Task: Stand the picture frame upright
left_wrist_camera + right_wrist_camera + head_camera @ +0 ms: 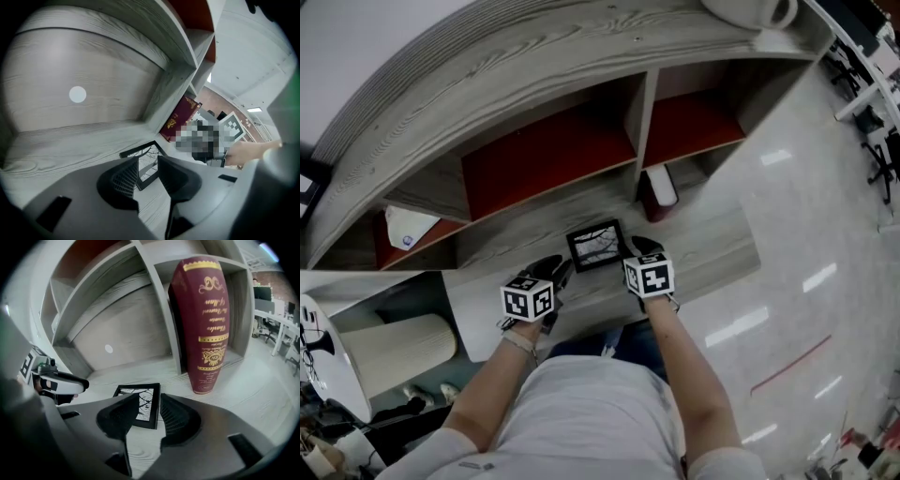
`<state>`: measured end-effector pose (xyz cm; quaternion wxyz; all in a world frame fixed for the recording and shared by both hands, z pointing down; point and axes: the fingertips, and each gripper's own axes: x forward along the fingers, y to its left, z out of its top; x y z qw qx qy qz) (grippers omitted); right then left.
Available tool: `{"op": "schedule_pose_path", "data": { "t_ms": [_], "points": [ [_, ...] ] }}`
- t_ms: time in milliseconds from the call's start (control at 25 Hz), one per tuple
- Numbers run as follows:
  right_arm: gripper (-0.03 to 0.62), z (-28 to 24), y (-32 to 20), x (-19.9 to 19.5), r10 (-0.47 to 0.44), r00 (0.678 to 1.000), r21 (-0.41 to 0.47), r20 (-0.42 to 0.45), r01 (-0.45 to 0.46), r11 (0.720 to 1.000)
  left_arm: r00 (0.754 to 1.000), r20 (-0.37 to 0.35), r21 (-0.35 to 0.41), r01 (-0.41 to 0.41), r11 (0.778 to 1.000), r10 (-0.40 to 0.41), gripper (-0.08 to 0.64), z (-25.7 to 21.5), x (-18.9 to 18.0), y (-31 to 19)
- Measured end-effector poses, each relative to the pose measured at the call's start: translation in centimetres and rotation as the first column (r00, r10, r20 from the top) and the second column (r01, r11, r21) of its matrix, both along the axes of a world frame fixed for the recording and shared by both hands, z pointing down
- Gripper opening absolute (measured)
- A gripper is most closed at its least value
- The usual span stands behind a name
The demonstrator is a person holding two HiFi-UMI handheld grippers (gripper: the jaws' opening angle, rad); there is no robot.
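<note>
A small black picture frame (597, 246) with a bare-branch print lies flat on the grey wooden ledge (712, 253) of the shelf unit. My left gripper (561, 273) is at the frame's left edge and my right gripper (643, 247) at its right edge, both low over the ledge. In the left gripper view the frame (146, 157) shows through the gap of the open left gripper (149, 171). In the right gripper view the frame's (139, 401) right edge lies in the gap of the open right gripper (150, 412). No pad presses on the frame.
A tall maroon book with gold print (206, 324) stands upright by the shelf divider (641, 122), just right of the frame. A white mug (752, 11) sits on top of the unit. A white object (408, 228) lies in the left compartment. Glossy floor (806, 281) spreads to the right.
</note>
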<state>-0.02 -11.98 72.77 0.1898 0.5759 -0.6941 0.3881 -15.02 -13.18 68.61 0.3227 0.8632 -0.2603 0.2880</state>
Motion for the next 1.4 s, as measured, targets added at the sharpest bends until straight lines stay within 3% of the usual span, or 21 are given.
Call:
{"op": "schedule_pose_path", "data": {
  "t_ms": [360,720,1200,1400],
  "points": [
    [0.138,3.5,-1.6,-0.3,-0.044,0.999,-0.066,-0.008,0.044,0.997,0.994,0.109,-0.037,0.018,0.999,-0.014,0.141,4.6,0.1,-1.4],
    [0.141,5.6,-2.5,-0.5,-0.063,0.998,-0.111,0.023,0.065,0.992,0.990,0.138,-0.096,0.036,0.995,-0.022,0.143,7.3,1.0,-2.0],
    [0.141,6.5,-2.7,-1.1,-0.103,0.995,-0.126,-0.016,0.100,0.987,0.986,0.160,-0.165,0.070,0.984,-0.043,0.141,9.9,1.1,-1.2],
    [0.133,6.5,-2.6,-1.1,-0.094,0.995,-0.126,-0.015,0.091,0.988,0.980,0.189,-0.140,0.083,0.987,-0.056,0.141,10.3,1.2,-1.0]
  ]
}}
